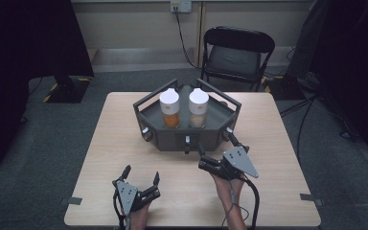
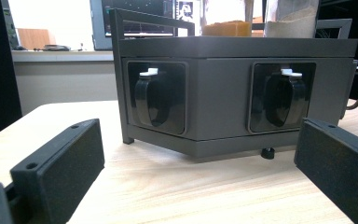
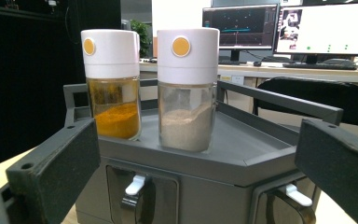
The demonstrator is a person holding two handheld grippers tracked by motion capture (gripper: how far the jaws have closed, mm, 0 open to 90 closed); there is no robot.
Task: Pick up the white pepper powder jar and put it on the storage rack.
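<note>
On the table, both hand-held grippers [image 1: 141, 176] [image 1: 215, 146] released, right gripper view catching two jars [image 3: 113, 84] [image 3: 187, 88], left view rack drawers [image 2: 157, 97].

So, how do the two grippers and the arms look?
Both the left gripper and the right gripper are black, each with two flat, rectangular, rough-faced jaws and a grey three-cornered plate on top. A black cable trails from each. The forearms are bare, without sleeves.
</note>
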